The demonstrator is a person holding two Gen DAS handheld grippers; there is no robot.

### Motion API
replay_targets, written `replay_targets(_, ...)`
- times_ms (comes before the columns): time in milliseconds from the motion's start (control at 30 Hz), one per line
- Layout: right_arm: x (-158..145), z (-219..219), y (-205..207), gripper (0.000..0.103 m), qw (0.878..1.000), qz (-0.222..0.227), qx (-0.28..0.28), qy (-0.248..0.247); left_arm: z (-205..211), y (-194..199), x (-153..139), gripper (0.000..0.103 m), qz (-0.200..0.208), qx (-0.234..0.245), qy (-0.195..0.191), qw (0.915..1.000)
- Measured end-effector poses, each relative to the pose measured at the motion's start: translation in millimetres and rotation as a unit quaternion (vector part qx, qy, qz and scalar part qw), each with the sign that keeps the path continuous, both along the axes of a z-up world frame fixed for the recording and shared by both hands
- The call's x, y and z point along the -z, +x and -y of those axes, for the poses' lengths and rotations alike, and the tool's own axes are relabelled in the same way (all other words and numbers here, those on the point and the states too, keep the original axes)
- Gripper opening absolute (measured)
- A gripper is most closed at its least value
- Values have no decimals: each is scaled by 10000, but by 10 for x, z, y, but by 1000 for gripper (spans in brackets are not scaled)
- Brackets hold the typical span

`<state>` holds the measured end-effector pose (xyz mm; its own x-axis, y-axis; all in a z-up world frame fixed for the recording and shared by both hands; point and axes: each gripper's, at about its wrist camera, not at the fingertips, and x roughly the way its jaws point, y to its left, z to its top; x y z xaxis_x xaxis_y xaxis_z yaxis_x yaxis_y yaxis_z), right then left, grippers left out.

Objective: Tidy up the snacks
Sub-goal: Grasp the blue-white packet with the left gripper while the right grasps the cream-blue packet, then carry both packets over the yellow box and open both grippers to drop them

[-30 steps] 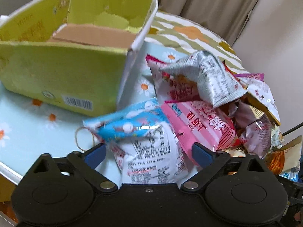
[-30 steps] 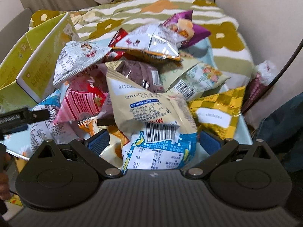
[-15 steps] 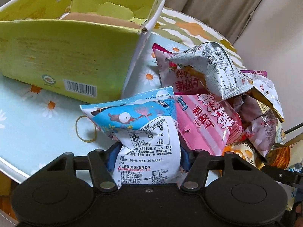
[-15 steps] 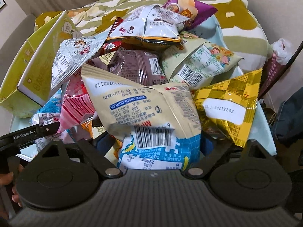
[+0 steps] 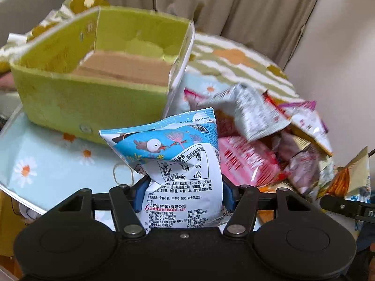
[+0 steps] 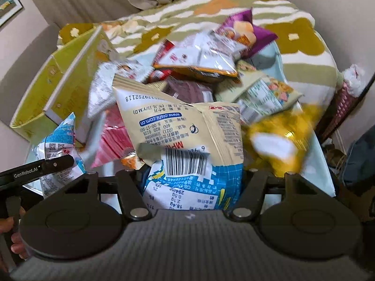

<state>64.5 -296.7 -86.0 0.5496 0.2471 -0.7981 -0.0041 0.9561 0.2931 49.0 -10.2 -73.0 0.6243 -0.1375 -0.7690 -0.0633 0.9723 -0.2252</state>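
The green box [image 5: 93, 98] stands open on the table [image 5: 46, 164], showing only a brown cardboard layer inside. Just right of it, the left gripper [image 5: 184, 192] is clamped on a blue-and-white packet [image 5: 180, 164]. The right gripper [image 6: 192, 185] is clamped on a beige-and-blue packet [image 6: 182, 128] at the near edge of the snack pile [image 6: 211, 70]. A daisy-print cloth [image 5: 35, 154] covers the table; curtains [image 5: 211, 4] hang behind.

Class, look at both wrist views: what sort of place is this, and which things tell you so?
Probably a home living room or bedroom: curtains hang behind, a flower-patterned cloth covers soft furniture, and a framed picture hangs on the wall.
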Motion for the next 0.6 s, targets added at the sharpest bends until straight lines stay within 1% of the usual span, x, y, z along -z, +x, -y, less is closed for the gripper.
replay_targets(100, -120, -36, -26, 78, 9998, 190, -91, 62, -17, -78, -196, 65, 239, -34, 58, 9997)
replay_targets(300, -422, -201, 41, 78, 9971, 619, -408, 178, -165, -71, -619, 65, 725, -269, 168, 9969)
replay_targets(433, -678, -439, 175, 77, 9930, 935, -702, 170, -367, 42, -843, 65, 945, -426, 341, 9940)
replay_targets(600, -1006, -825, 435, 77, 9861, 1259, -1033, 326, -703, 262, -1088, 65, 1221, -442, 562, 9899)
